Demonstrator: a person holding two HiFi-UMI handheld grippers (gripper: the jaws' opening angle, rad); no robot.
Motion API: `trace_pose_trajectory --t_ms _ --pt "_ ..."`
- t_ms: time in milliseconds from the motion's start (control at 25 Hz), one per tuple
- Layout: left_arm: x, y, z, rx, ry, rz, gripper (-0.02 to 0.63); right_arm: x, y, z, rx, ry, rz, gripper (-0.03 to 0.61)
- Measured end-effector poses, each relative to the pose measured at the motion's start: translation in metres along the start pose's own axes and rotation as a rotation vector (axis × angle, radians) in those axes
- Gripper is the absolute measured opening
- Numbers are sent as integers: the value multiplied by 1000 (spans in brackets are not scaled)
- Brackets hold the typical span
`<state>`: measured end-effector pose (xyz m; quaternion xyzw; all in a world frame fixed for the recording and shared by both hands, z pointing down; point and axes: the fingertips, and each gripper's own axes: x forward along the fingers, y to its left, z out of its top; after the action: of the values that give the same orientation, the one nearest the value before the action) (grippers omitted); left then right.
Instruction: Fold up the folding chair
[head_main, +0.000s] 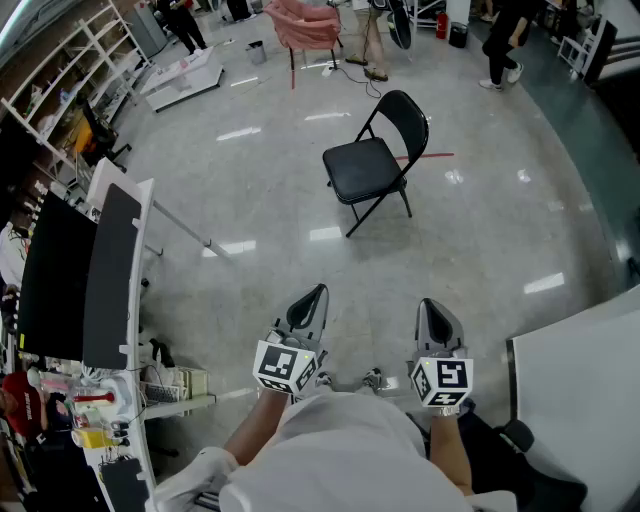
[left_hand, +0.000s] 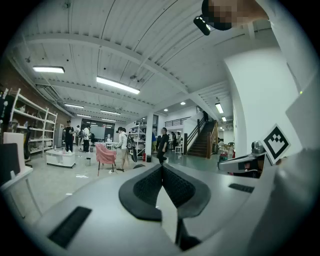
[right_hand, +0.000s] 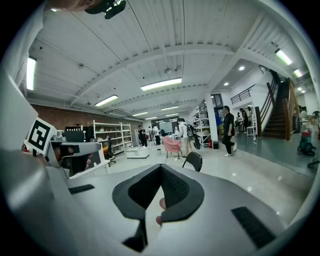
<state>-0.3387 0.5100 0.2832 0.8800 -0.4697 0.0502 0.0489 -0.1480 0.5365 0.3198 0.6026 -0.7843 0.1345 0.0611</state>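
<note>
the black folding chair (head_main: 372, 165) stands open on the shiny floor, well ahead of the person and clear of both grippers; in the right gripper view only its backrest shows over the gripper's body, with seat and legs hidden. the left gripper (head_main: 315, 292) and the right gripper (head_main: 428, 305) sit side by side low in front of the person, each with its jaws pressed together on nothing. farther off, a pink chair (head_main: 305, 22) and a few people are cut off by the top edge of the head view, and the clutter (head_main: 85, 410) below the dark screens (head_main: 60, 280) at the left is too small to tell apart.
</note>
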Motion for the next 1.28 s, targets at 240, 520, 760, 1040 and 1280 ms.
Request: trace_pose_trajectory --t_ms 240,520,760,1040,1280 --pt "-21 -8 -22 -38 27 25 11 -11 8 -19 -3 35 23 5" --pt "-34 13 -31 -50 33 105 11 0 30 -12 -48 20 59 4" --pt "-29 6 -17 -25 5 164 11 -3 9 6 -52 -22 62 4" --pt "-16 -1 -15 -19 6 182 11 -6 -16 11 -16 -40 67 4" --pt "9 15 -3 13 -30 178 11 18 -34 18 -11 -46 47 5"
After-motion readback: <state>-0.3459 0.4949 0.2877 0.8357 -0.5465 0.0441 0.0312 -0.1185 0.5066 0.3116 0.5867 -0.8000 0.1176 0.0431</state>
